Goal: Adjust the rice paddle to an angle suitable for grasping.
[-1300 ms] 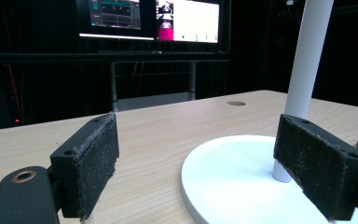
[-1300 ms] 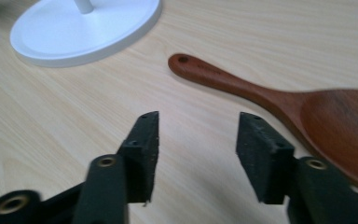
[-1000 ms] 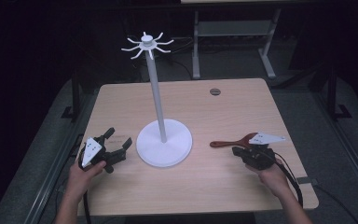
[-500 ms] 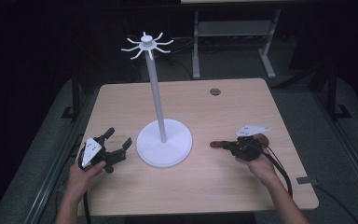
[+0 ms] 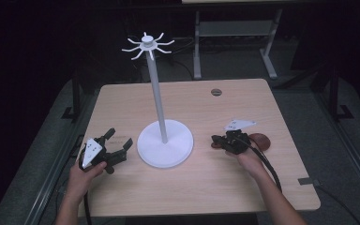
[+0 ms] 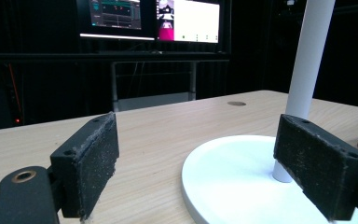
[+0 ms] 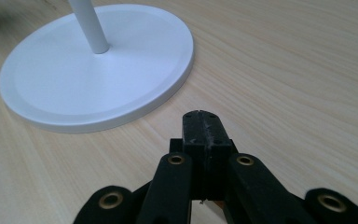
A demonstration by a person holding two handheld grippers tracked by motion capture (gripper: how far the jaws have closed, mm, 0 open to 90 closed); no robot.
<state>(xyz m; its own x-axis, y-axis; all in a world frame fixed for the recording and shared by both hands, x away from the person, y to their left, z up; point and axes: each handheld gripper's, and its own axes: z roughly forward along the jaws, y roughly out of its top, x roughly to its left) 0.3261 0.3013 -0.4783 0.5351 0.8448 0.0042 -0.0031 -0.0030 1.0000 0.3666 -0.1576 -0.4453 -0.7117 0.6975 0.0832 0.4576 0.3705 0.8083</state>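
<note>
The right gripper (image 5: 222, 142), jaws clenched on nothing visible, points toward the white hook stand (image 5: 165, 149) at the table's (image 5: 243, 101) middle, a reddish-brown object (image 5: 258, 140) just behind it. The left gripper (image 5: 120, 149) waits released beside the base, probably to steady it

The right gripper (image 5: 222, 142) hides most of the reddish-brown thing (image 5: 260, 140).

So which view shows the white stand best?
The high view: the white stand appears whole, hooked crown to round base. The left gripper view catches its lower pole and part of the base; the right gripper view, the base and the pole's foot.
</note>
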